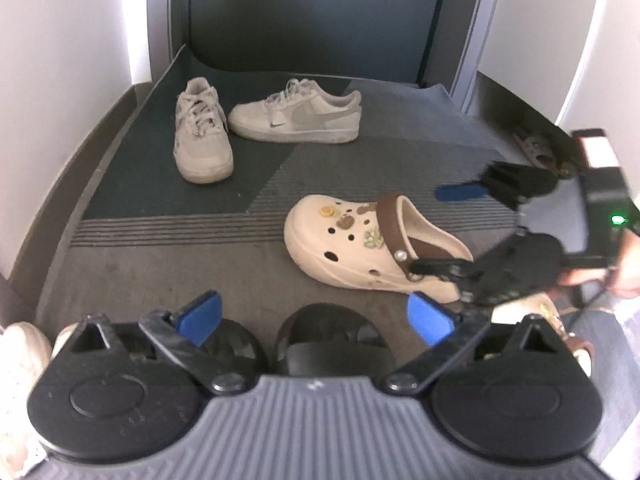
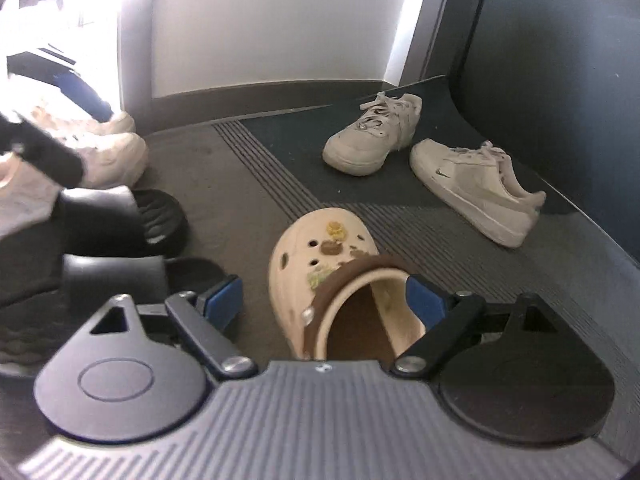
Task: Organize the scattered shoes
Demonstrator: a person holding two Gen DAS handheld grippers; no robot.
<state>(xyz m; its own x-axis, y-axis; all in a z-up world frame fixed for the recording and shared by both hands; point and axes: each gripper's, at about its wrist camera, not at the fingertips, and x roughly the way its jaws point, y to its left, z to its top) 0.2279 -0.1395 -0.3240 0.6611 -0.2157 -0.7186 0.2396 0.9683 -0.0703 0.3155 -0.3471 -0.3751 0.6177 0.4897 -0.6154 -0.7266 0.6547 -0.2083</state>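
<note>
- The cream foam clog with brown strap (image 2: 320, 264) lay on the grey carpeted floor (image 2: 224, 184), heel opening facing the right gripper (image 2: 324, 296); toe pointing away
- Its jaws stood apart, straddling the heel; not yet pressing
- The left gripper (image 1: 316, 312), also apart, was empty, farther off

The left gripper (image 1: 316, 312) points downward with its blue pads wide apart and nothing between them. The right gripper (image 2: 324, 296) (seen blurred from the left camera) also has its jaws wide.

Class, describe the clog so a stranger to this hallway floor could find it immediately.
Start at the dark door, then the two pale sneakers before it. Nearer lies the clog: cream, perforated, with a brown heel strap and small charms, unlike the laced sneakers.
</note>
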